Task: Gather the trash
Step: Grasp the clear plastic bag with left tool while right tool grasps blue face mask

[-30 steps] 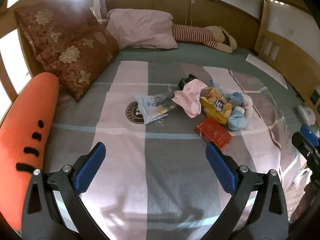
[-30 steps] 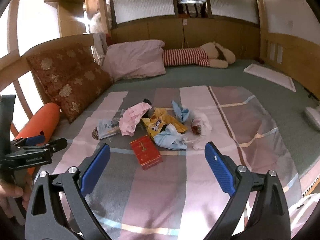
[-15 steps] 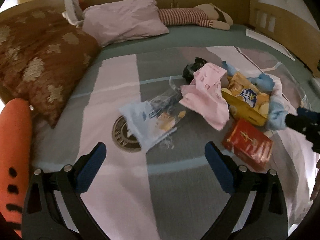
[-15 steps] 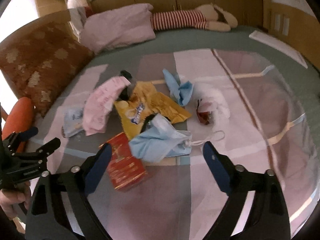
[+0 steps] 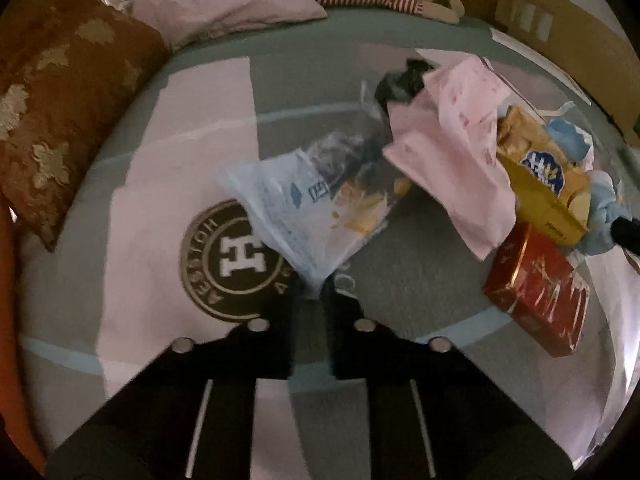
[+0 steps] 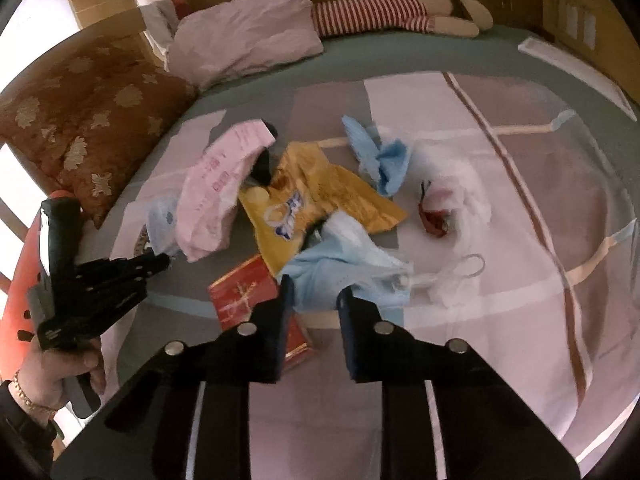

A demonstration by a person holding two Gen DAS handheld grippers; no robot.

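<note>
You are at the first pick-ups, with the trash heaped mid-bed on the striped bedspread (image 6: 500, 208). Your left gripper (image 5: 314, 290) is closing, its jaws pinching the near corner of the pale blue plastic wrapper (image 5: 288, 216) at the pile's left edge. Your right gripper (image 6: 314, 292) is closing too, with the near edge of the light blue face mask (image 6: 344, 268) between its jaws, beside the red box (image 6: 244, 294). Next, I judge, finish both pinches, then lift gently so neither thin piece slips or drags its neighbours.
</note>
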